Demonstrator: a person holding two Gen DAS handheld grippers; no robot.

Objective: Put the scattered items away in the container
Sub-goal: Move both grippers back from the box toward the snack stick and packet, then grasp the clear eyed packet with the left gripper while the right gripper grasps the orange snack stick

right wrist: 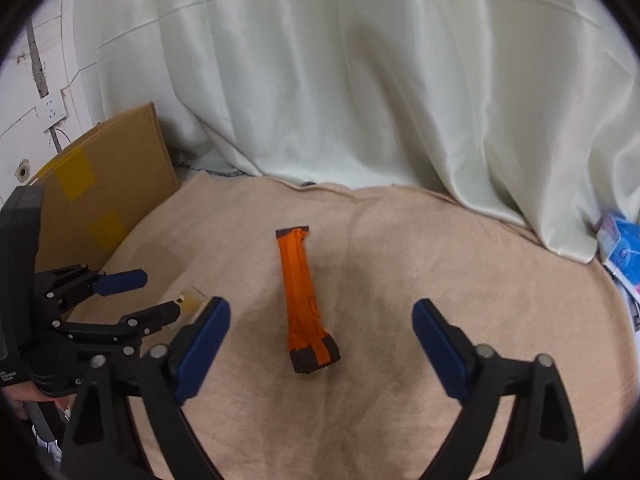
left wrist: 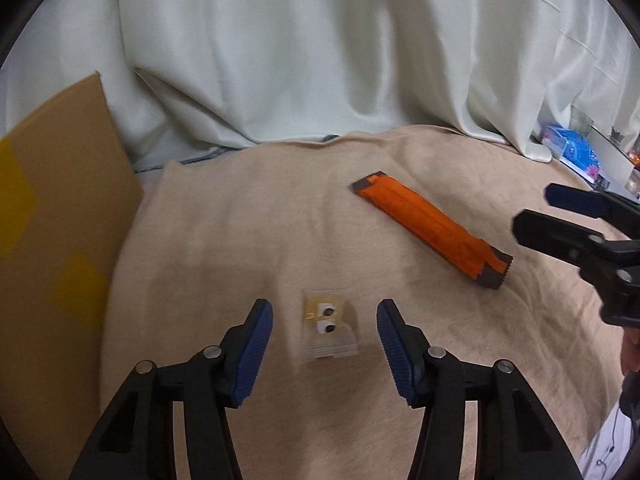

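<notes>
On the beige blanket (left wrist: 224, 240) I see two loose items. My left gripper (left wrist: 325, 328) hangs with its jaws spread wide on either side of a small clear packet (left wrist: 329, 330), without touching it. My right gripper (right wrist: 321, 322) is also spread wide, over the near end of the orange snack bar (right wrist: 303, 298), which lies flat to the right of the packet. A cardboard box (left wrist: 56, 216) stands at the blanket's left edge, before a pale curtain (left wrist: 320, 48).

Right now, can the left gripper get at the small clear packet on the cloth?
Probably yes. The left gripper is open with the small clear packet lying flat between its fingers, nothing over it. The orange wrapper lies apart.
</notes>
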